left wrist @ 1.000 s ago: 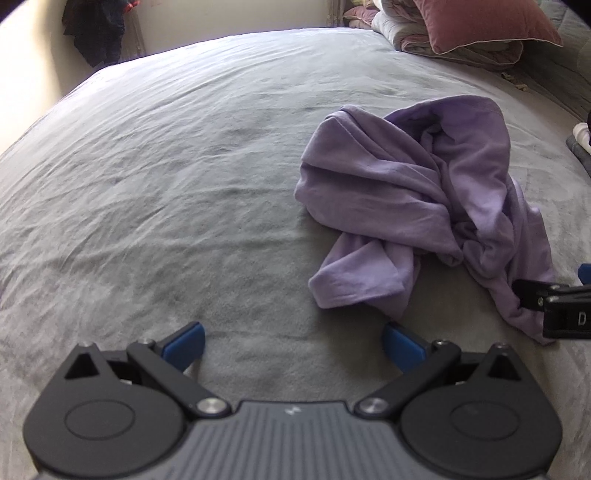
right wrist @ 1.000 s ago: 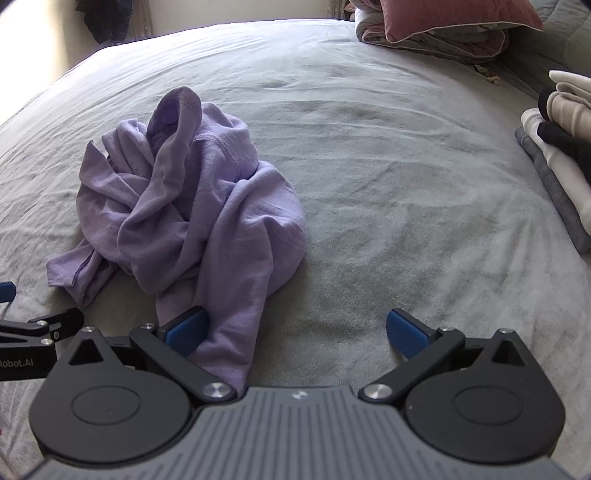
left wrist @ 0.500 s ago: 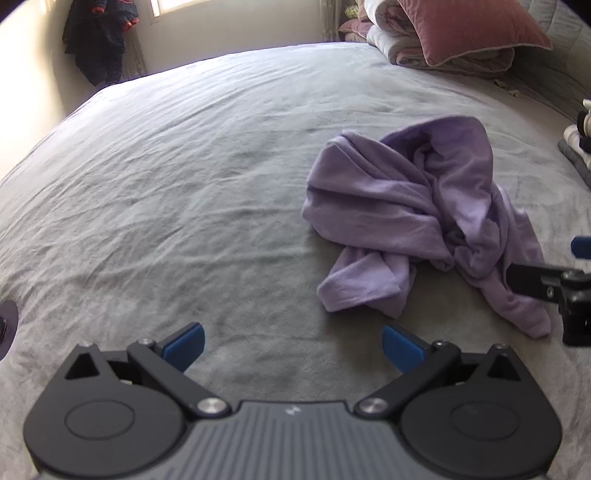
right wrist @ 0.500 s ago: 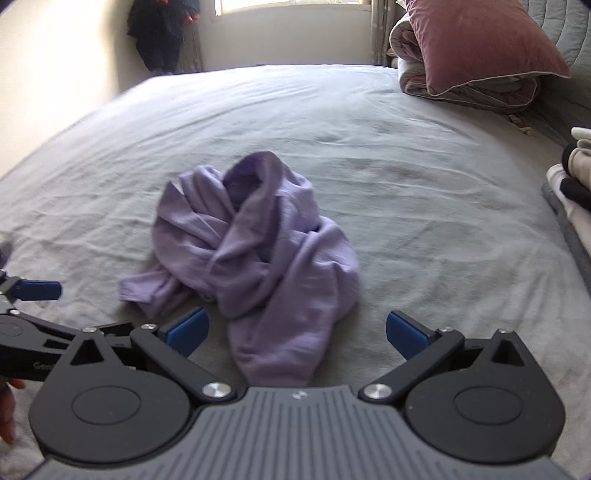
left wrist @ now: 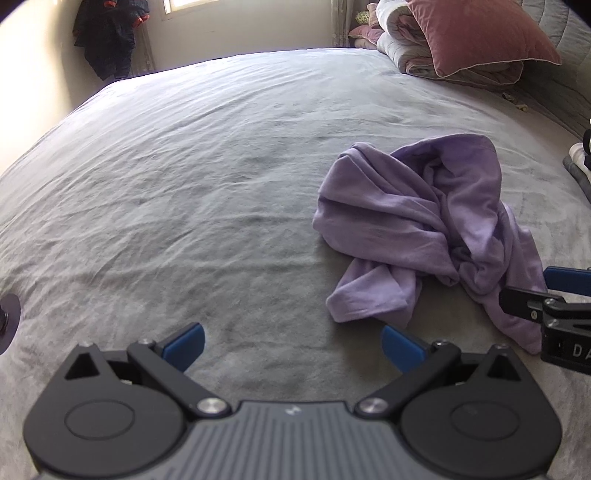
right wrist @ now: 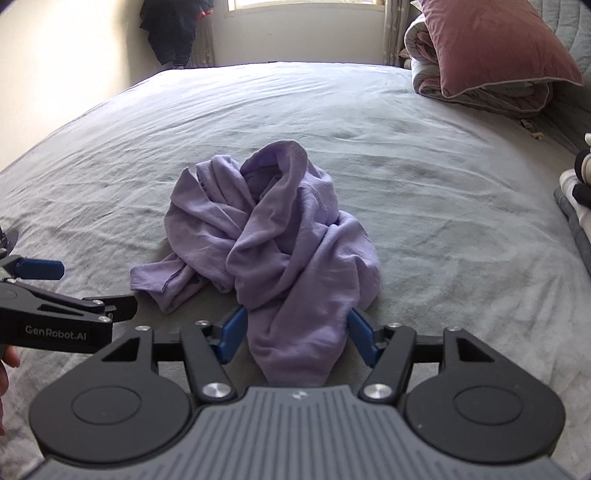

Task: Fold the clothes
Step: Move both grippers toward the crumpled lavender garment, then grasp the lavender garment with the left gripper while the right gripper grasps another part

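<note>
A crumpled purple garment [left wrist: 417,225] lies in a heap on the grey bed [left wrist: 184,192]. In the right wrist view the garment [right wrist: 288,236] is straight ahead, and its near end lies between the blue fingers of my right gripper [right wrist: 297,338]. That gripper is open, with its jaws half narrowed and close to the cloth's edges. My left gripper [left wrist: 291,345] stands wide open over bare bedding, just left of a loose end of the garment. The left gripper [right wrist: 85,288] also shows at the left of the right wrist view, and the right gripper [left wrist: 535,288] at the right edge of the left wrist view.
A pink pillow [right wrist: 495,44] rests on folded quilts at the bed's far right. A stack of folded clothes [right wrist: 576,206] sits at the right edge. Dark clothing [left wrist: 107,33] hangs by the window. A hand [right wrist: 4,365] shows at the left edge. Grey bedding spreads out to the left.
My right gripper has swung left until the garment's near end sits between its fingers, and its jaws have narrowed. The left gripper has drawn back slightly and stays open.
</note>
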A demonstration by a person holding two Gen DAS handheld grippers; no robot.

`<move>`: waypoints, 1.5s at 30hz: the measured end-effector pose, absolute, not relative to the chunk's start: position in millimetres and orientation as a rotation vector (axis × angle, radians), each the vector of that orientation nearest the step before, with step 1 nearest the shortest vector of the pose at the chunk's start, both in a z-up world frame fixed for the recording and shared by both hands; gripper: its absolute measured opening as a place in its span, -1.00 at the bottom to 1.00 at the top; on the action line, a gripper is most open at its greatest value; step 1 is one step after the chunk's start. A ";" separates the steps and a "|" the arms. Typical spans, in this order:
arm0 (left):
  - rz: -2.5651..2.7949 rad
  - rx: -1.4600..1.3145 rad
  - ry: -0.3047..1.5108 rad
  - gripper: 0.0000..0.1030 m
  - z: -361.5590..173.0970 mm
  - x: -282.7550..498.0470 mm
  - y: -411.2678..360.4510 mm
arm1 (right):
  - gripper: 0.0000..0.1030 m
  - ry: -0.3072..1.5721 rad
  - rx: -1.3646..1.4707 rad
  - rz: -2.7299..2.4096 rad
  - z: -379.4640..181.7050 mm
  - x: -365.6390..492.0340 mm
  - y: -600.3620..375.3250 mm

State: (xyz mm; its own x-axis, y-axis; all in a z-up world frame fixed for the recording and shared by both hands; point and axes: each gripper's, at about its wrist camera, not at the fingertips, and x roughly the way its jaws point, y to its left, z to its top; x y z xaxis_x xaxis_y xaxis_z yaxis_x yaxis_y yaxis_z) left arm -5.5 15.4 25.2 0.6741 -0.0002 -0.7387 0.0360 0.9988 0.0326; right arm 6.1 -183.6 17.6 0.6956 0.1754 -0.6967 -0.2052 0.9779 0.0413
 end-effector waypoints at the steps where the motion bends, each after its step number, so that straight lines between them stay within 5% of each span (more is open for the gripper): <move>1: -0.026 0.030 0.825 0.99 26.7 -4.5 16.4 | 0.02 0.775 -0.046 0.207 17.3 6.3 -183.4; 3: -0.037 -0.001 0.813 0.99 29.7 -2.5 18.3 | -0.23 0.782 -0.043 0.192 17.3 8.1 -185.5; 5: -0.048 -0.031 0.801 0.99 32.6 -0.5 20.3 | -0.83 0.787 -0.017 0.179 18.4 11.5 -191.0; 10: -0.059 -0.094 0.774 0.98 32.9 9.4 24.3 | -0.93 0.776 0.051 0.157 27.0 15.6 -207.6; 13: -0.092 -0.145 0.762 0.95 31.7 18.1 25.3 | -0.87 0.759 0.079 0.163 31.2 13.4 -213.3; 14: -0.107 -0.164 0.753 0.94 30.9 20.5 25.8 | -0.65 0.752 0.088 0.173 32.4 12.2 -213.7; 16: -0.138 -0.202 0.734 0.90 28.8 25.1 26.9 | -0.58 0.748 0.091 0.188 33.9 11.3 -212.5; 19: -0.168 -0.273 0.746 0.81 18.5 36.3 24.7 | 0.05 0.742 0.104 0.215 35.0 10.6 -209.6; 24: -0.193 -0.343 0.753 0.58 0.5 47.8 16.2 | 0.06 0.749 0.101 0.220 32.1 12.1 -208.0; 26: -0.215 -0.332 0.728 0.16 -1.0 45.7 14.3 | 0.06 0.762 0.103 0.214 28.4 13.2 -209.9; 28: -0.255 -0.355 0.749 -0.71 -2.5 46.9 16.0 | 0.06 0.773 0.106 0.209 26.1 13.7 -212.2; 29: -0.274 -0.371 0.752 -0.88 -0.9 46.4 17.1 | 0.06 0.776 0.109 0.206 25.7 14.1 -213.2; 45: -0.613 -0.277 0.670 -0.89 32.7 -25.9 -5.9 | 0.06 0.726 0.173 0.255 55.9 -2.0 -233.1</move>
